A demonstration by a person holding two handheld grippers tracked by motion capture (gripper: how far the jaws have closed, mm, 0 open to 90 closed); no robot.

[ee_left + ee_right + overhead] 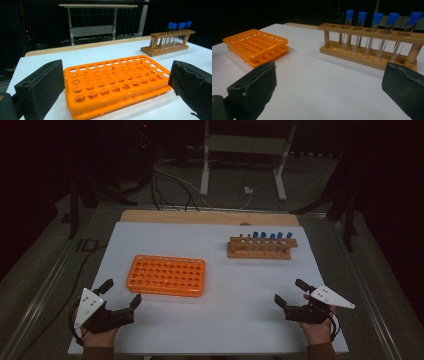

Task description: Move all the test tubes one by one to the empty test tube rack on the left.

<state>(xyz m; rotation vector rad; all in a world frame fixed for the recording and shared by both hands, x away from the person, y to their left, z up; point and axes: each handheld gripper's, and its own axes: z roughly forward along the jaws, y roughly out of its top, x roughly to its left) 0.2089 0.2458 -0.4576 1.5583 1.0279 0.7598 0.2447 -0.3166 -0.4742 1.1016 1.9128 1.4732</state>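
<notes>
1. White rectangular table sheet (215,320): spans the middle of the high view and carries everything below.

2. Orange plastic multi-hole tube rack (167,275): lies flat, left of centre in the high view, every well empty. You should find it light and stiff, probably slick on its moulded faces. Take it by a long edge or a short end, not across the perforated top.

3. Wooden rack with a row of holes (260,248): stands upper right of centre, well apart from the orange rack. Rigid, and likely to tip if you nudge a tube sideways.

4. Five clear tubes with blue caps (377,35): stand upright in the wooden rack's right-hand holes. Thin-walled, smooth and breakable to judge by looks. Pinch gently just under the cap and lift straight up.

5. Left gripper (121,295), lower left: jaws spread wide, nothing between them.

6. Right gripper (290,292), lower right: jaws spread wide, likewise empty.

7. Writing: no legible brand or label on the racks or tubes.
</notes>
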